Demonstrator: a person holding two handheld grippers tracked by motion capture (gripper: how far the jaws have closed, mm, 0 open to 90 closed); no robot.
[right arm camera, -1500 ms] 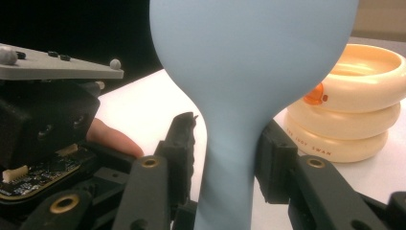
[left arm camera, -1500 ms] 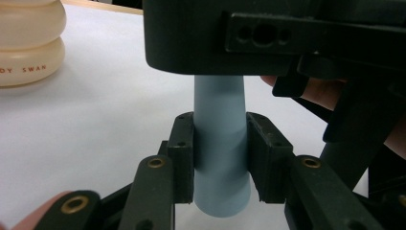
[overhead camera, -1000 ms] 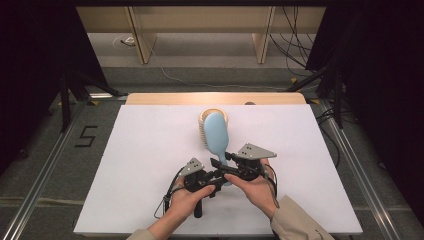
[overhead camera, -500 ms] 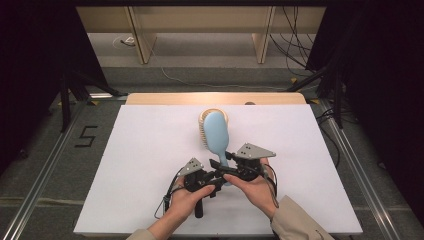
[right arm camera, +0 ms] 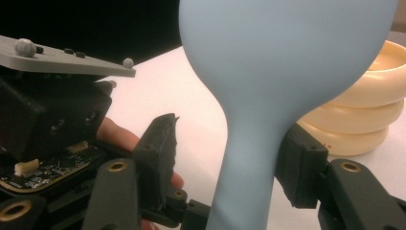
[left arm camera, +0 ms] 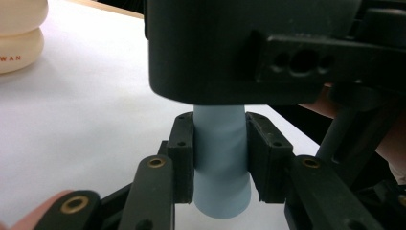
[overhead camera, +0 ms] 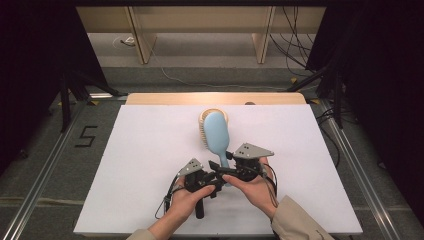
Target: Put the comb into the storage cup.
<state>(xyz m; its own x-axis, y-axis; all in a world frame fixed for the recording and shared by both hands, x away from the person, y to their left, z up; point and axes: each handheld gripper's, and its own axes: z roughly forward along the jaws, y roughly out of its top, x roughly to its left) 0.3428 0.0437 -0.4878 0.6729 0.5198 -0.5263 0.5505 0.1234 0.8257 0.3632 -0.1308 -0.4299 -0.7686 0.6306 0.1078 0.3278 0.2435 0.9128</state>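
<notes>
You're seated at a flat white rectangular table top, evenly lit and matte, with a strip of pale wooden edging along its far side. Around that table the grey speckled floor carries a black painted numeral "5" to its left, and silver metal rails run along both sides. Beyond the table's far edge stands a light wooden shelf frame with two upright legs — thin white and black cables trail across the floor beneath it. Black curtains close off the room to the left and right of the table, leaving those sides dark.
</notes>
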